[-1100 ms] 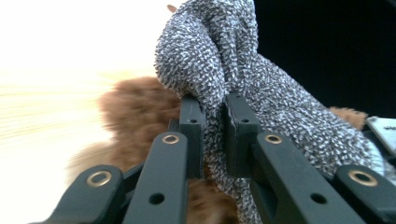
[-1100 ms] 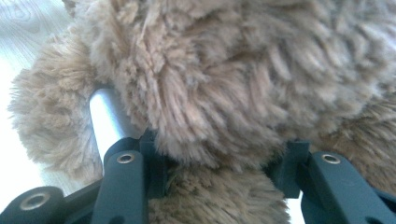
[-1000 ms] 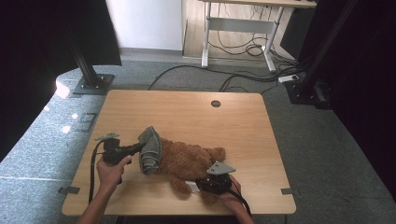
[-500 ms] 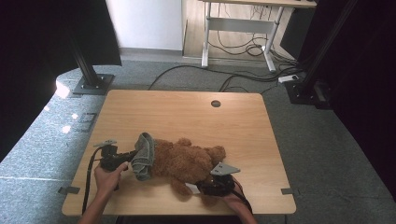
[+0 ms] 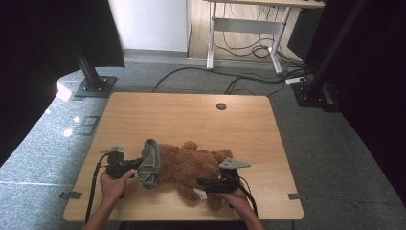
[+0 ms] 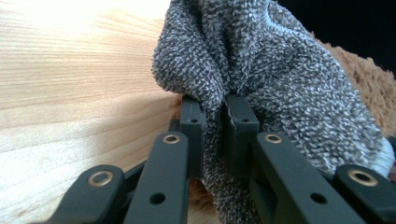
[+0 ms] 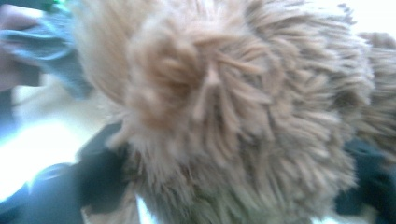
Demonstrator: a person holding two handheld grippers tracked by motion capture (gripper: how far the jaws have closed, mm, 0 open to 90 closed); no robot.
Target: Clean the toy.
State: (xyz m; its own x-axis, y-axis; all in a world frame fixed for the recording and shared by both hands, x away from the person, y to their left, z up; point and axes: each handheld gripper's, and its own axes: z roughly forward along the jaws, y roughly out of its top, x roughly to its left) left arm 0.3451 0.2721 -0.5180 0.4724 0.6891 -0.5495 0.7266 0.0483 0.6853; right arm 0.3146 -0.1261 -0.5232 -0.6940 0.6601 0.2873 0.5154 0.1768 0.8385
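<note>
High view first: compared with a second ago, the grey sock [image 5: 150, 163] has travelled down and toward the near-left with my left gripper [image 5: 135, 165], and it now sits wrapped against the left end of the brown plush bear [image 5: 189, 165] instead of being held up and tilted above it. The bear lies on its side near the front edge of the wooden table [image 5: 191, 115], roughly between my two hands. In the left gripper view my left gripper's jaws are pinched together on a fold of the sock's [image 6: 261, 79] terry knit, with brown fur just visible behind it, so the grip on the fabric is firm. On the other side, my right gripper [image 5: 207, 184] sits at the bear's lower right, by its legs, and its jaws have just been opening; the right gripper view is blurred, but it shows the bear's [image 7: 224, 107] fur bulging between the two dark jaws, standing wide apart and, as far as I can judge, no longer squeezing it. I read this as the moment where the sock is being drawn onto the toy: the left side carries the pull, while the right has let go, probably to take a better hold. Until it does, the bear rests loose on the table and may slide with the sock.
</note>
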